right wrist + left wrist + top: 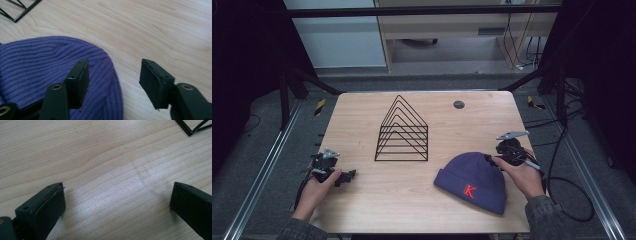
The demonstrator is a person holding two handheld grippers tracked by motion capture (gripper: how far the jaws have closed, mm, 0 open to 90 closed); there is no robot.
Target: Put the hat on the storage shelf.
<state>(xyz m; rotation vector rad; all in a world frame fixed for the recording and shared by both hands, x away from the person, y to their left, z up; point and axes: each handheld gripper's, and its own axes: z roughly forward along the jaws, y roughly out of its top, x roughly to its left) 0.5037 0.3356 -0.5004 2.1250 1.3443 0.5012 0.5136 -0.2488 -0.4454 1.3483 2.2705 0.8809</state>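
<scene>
A purple knit beanie (472,181) with a red K on its cuff lies flat on the wooden table (362,200) at the front right. My right gripper (493,160) is open at the beanie's right edge; in the right gripper view one jaw is over the ribbed crown of the beanie (45,65) and the other over bare wood, and the right gripper (113,75) holds nothing. My left gripper (348,176) rests open near the table's front left edge. The left gripper (117,200) has only wood between its jaws.
A black wire rack (402,131) of nested triangular frames stands in the middle of the table; its corner (191,128) shows in the left gripper view. A small dark round disc (458,104) sits at the back right. Cables trail off the table's right side.
</scene>
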